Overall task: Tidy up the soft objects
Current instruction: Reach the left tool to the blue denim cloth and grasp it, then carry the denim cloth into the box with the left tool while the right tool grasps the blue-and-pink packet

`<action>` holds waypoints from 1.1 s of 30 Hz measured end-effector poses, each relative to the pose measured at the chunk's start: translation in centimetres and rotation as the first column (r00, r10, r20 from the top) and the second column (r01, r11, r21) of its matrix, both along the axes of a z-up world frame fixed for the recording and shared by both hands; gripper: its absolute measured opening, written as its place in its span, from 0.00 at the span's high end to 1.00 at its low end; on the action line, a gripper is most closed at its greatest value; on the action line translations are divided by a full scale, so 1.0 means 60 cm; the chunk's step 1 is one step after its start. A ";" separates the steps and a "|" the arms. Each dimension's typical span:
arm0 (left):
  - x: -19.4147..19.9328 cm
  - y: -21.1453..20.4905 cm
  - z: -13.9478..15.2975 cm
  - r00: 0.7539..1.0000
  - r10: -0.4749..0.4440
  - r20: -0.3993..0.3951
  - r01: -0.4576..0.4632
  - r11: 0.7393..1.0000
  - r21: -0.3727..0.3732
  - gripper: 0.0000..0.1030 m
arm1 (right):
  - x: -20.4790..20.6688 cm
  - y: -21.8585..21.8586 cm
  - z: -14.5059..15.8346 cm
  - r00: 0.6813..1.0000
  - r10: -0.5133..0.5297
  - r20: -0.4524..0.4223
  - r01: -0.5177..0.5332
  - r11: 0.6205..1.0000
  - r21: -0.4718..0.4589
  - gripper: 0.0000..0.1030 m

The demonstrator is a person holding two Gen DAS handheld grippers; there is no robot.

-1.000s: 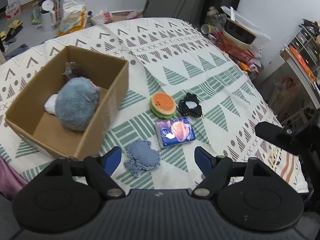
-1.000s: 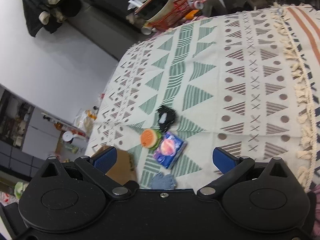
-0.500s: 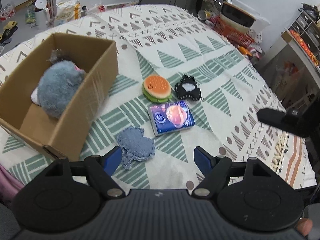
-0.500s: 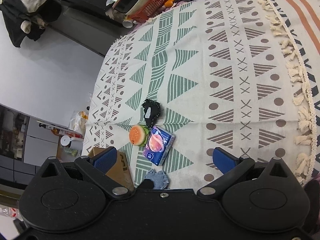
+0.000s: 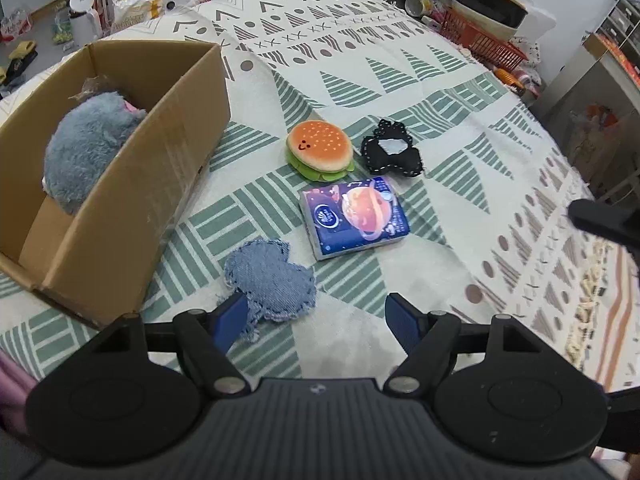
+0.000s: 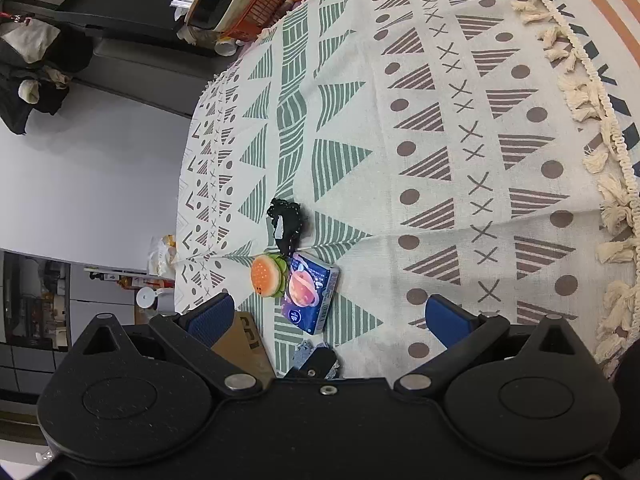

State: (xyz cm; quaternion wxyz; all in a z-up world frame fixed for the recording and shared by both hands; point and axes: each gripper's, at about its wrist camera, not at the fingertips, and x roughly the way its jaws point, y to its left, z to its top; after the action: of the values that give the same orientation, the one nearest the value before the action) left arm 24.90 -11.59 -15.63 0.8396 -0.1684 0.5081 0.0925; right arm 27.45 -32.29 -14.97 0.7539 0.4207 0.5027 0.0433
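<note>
A cardboard box (image 5: 132, 184) stands at the left with a grey plush toy (image 5: 86, 148) inside. On the patterned cloth lie a denim pad (image 5: 272, 280), a blue tissue pack (image 5: 354, 216), a burger plush (image 5: 320, 148) and a black pad (image 5: 392, 152). My left gripper (image 5: 316, 322) is open just short of the denim pad, its left fingertip (image 5: 230, 318) at the pad's edge. My right gripper (image 6: 330, 318) is open and empty, hovering above the tissue pack (image 6: 310, 292), burger plush (image 6: 268, 276) and black pad (image 6: 286, 224).
The cloth (image 6: 440, 140) stretches wide to the right, with a tasselled fringe (image 6: 600, 128) at its edge. A red basket (image 5: 486, 42) and clutter sit beyond the far edge. Part of the right gripper (image 5: 604, 224) juts in at the right of the left wrist view.
My left gripper has moved down and closer to the denim pad and the other items. My right gripper has swung so the table fills more of its view.
</note>
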 end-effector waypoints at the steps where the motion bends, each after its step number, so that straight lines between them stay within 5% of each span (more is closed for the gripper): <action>1: 0.001 0.000 -0.004 1.000 0.004 0.004 -0.004 1.000 0.013 0.27 | 0.001 0.001 -0.001 1.000 0.002 0.000 -0.002 1.000 -0.001 0.00; 8: 0.013 0.013 -0.034 1.000 0.012 -0.022 -0.011 1.000 0.026 0.31 | 0.014 0.022 -0.019 0.999 0.024 -0.031 -0.024 1.000 0.005 0.00; 10: 0.014 0.018 -0.042 1.000 0.013 -0.020 -0.012 1.000 0.018 0.49 | 0.016 0.026 -0.022 0.999 0.031 -0.036 -0.031 1.000 0.008 0.00; 11: 0.014 0.022 -0.045 1.000 0.016 -0.022 -0.016 1.000 0.010 0.66 | 0.018 0.029 -0.023 0.999 0.034 -0.036 -0.033 0.999 0.005 0.00; 18: 0.003 0.036 -0.024 0.998 0.009 0.056 -0.008 1.000 -0.017 0.75 | 0.022 0.037 -0.033 0.998 0.039 -0.045 -0.038 0.999 0.025 0.00; 33: 0.006 0.086 0.029 0.988 0.061 0.140 -0.047 0.994 -0.097 0.76 | 0.045 0.091 -0.060 0.997 0.072 -0.011 -0.072 0.996 0.050 0.06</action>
State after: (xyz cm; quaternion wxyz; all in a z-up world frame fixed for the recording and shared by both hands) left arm 25.28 -6.41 -13.90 0.8622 -0.2274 0.4457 0.0791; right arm 30.17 -26.86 -18.57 0.7379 0.4212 0.5213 0.0801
